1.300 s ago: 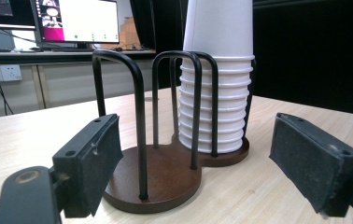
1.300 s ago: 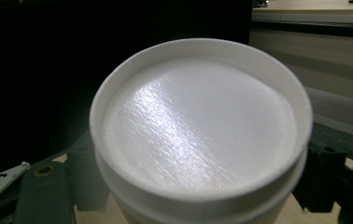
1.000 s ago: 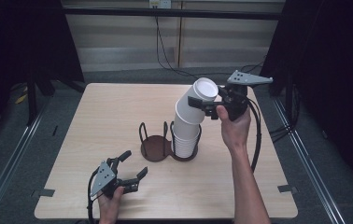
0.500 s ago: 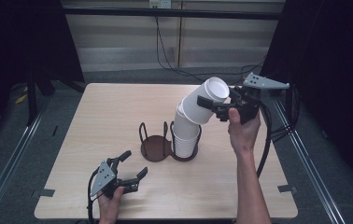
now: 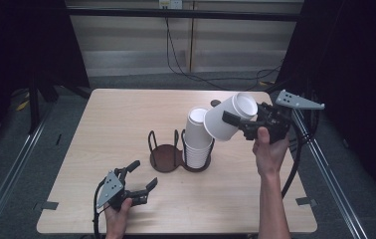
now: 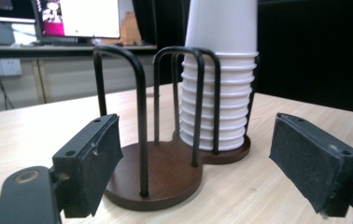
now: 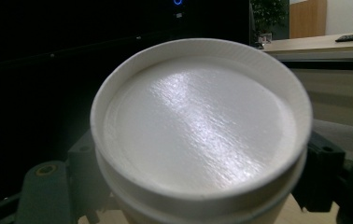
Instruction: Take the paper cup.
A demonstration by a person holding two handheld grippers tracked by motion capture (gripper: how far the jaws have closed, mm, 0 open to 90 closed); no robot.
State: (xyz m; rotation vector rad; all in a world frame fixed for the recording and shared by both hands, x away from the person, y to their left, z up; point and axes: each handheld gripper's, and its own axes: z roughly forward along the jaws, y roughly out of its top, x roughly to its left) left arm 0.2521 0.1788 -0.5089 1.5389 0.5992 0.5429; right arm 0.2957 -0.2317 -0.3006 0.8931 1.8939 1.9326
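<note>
Pale wood-grain table (image 5: 126, 119), rounded at the corners, matte and bare around the brown holder (image 5: 168, 158). Holder itself: two joined dark round bases with thin black wire hoops, glossy in the left gripper view (image 6: 158, 168).

In the holder's right ring, a white stack of paper cups (image 5: 197, 139), upside down, rolled rims ribbing the lower part; stack top cut off in the left gripper view (image 6: 219, 93).

Up and right of the holder, clear of the stack, one white paper cup (image 5: 228, 119), tilted, recessed base toward the right gripper's camera (image 7: 198, 126); cup mouth hidden.

Right gripper (image 5: 235, 121) clamped on that cup's wall, forearm raised from the table's near edge, wrist bent left.

Near-left of the holder, left gripper (image 5: 141, 178) low over the table, rough black pads (image 6: 90, 156) spread, nothing between.
</note>
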